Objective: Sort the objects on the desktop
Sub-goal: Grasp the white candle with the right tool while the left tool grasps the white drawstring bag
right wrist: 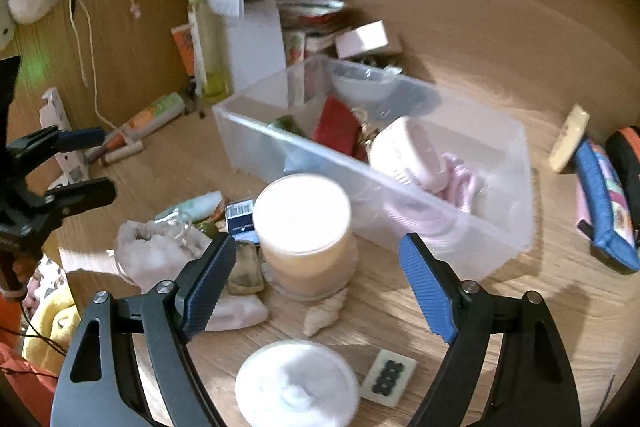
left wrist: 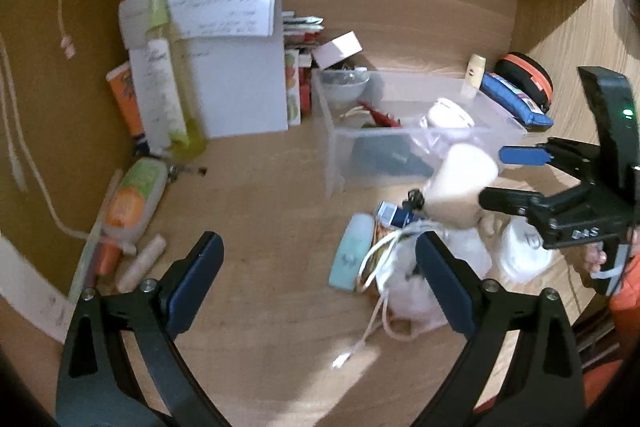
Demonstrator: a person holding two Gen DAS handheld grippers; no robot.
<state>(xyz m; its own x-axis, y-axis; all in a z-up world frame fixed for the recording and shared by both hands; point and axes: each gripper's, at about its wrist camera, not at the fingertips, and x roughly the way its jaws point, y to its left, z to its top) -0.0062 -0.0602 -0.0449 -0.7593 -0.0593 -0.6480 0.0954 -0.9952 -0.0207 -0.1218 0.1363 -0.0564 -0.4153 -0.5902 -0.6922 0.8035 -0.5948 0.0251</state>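
Note:
A cream jar with a flat pale lid stands upright on the wooden desk, just in front of a clear plastic bin. My right gripper is open, and the jar sits just beyond its fingertips, untouched by the pads. In the left wrist view the jar is beside the right gripper. My left gripper is open over bare desk with nothing between its fingers. A white drawstring pouch lies by its right finger. The bin holds a pink-white round device, a red item and a bowl.
A round white tub and a small card with black dots lie under the right gripper. A mint tube and small blue box sit by the pouch. Bottles and papers stand back left; a blue pencil case lies right.

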